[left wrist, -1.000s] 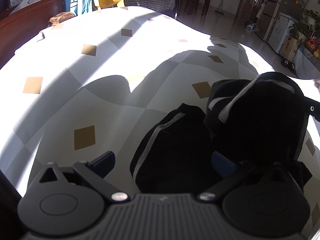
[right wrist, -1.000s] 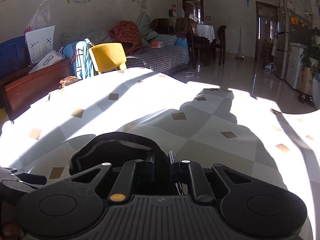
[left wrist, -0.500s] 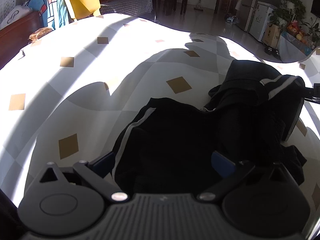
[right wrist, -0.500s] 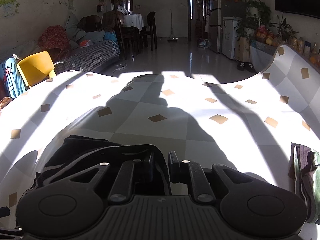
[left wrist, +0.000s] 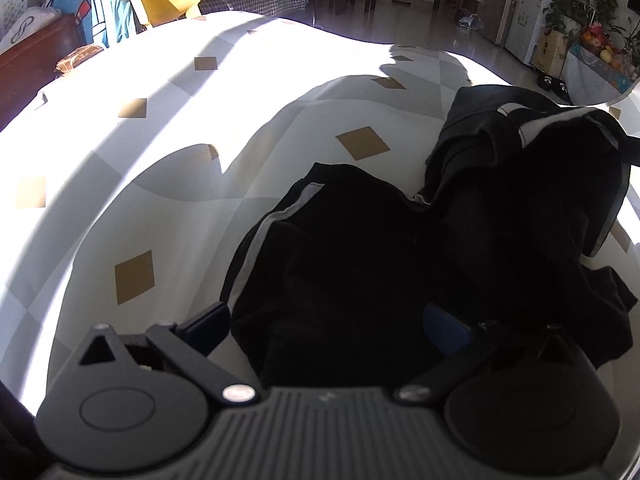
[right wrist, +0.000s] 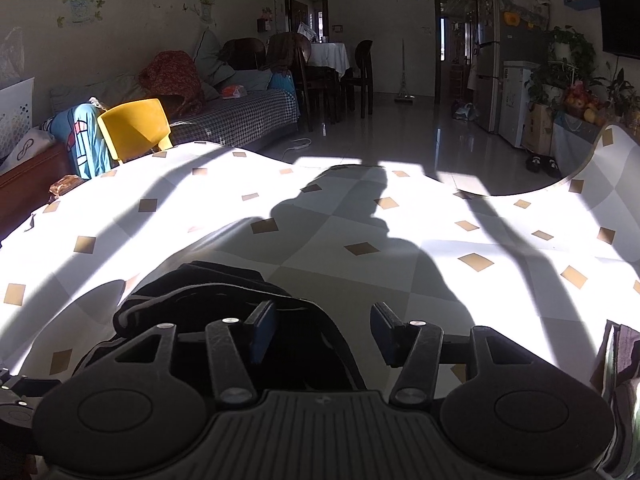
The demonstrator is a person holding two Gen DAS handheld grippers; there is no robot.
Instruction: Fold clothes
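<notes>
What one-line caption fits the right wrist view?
Open right gripper above a crumpled black garment on a sunlit checked tablecloth.

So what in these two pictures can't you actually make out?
- Black garment, left wrist view: deep shadow swallows its folds, and the gripper body covers its near edge, so I cannot tell what kind of garment it is.
- Same garment, right wrist view: mostly behind the right gripper.
- Striped cloth, right wrist view: cut off by the right edge.
- Left gripper: whether its open fingers touch the fabric.
</notes>
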